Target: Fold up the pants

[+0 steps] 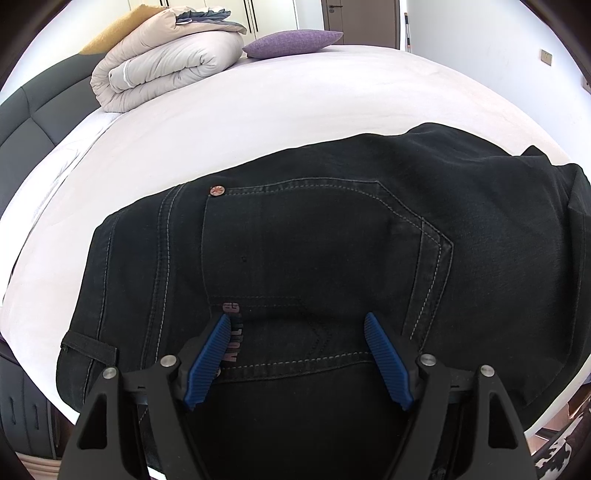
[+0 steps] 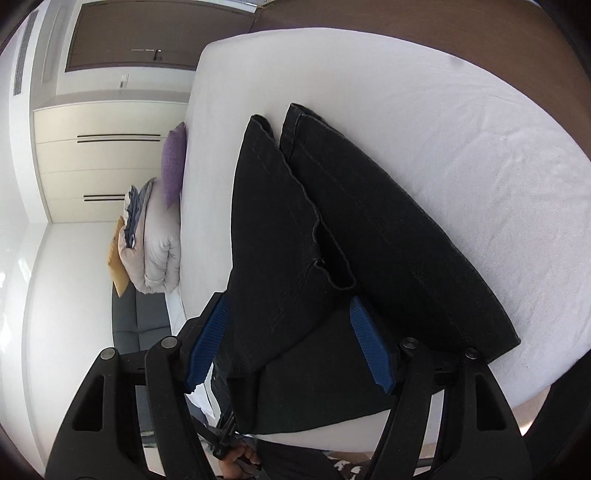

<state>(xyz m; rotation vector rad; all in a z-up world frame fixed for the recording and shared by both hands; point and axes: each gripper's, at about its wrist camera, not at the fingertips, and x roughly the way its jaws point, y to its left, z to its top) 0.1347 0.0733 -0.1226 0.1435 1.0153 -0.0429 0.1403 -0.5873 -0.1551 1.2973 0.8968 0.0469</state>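
Note:
Black jeans [image 1: 314, 240] lie on a white bed [image 1: 258, 110]. In the left wrist view I see the seat with a back pocket and a copper rivet [image 1: 216, 191]. My left gripper [image 1: 297, 326] is open, its blue pads just above the pocket area, holding nothing. In the right wrist view the two legs [image 2: 332, 221] lie side by side, stretching away to their hems. My right gripper [image 2: 290, 308] is open, its pads straddling the near leg fabric without closing on it.
A folded grey duvet [image 1: 166, 62], a purple cushion [image 1: 291, 42] and a yellow pillow [image 1: 110, 33] sit at the bed's far end. A dark padded headboard [image 1: 33, 107] is at left. Wardrobe doors [image 2: 103, 166] and a door stand beyond.

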